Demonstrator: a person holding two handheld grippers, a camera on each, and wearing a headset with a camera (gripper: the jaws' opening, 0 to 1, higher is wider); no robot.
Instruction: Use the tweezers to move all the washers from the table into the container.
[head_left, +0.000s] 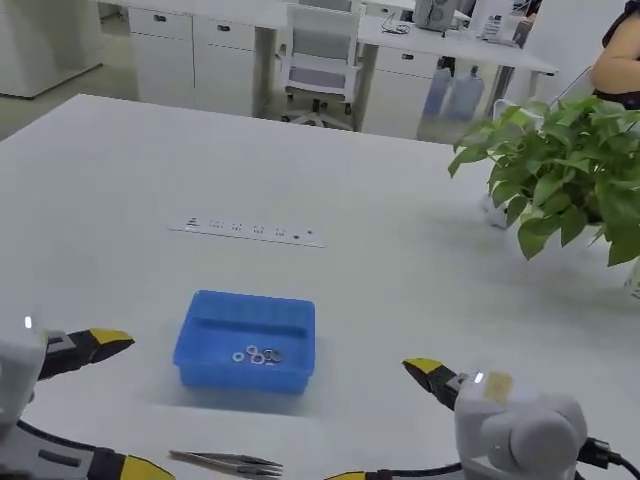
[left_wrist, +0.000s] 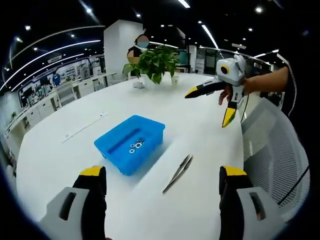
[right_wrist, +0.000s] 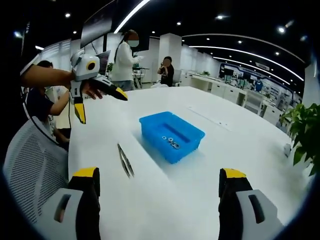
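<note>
Head view: cluster of small silvery washers (head_left: 257, 356) inside blue container (head_left: 213, 335)

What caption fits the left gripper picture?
Washers sit in the blue container; tweezers lie on the table beside it.

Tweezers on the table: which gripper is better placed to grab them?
Left, probably. The tweezers lie almost centred ahead of the open left gripper; from the open right gripper they sit off to its left. In the head view they lie nearer the left one.
</note>
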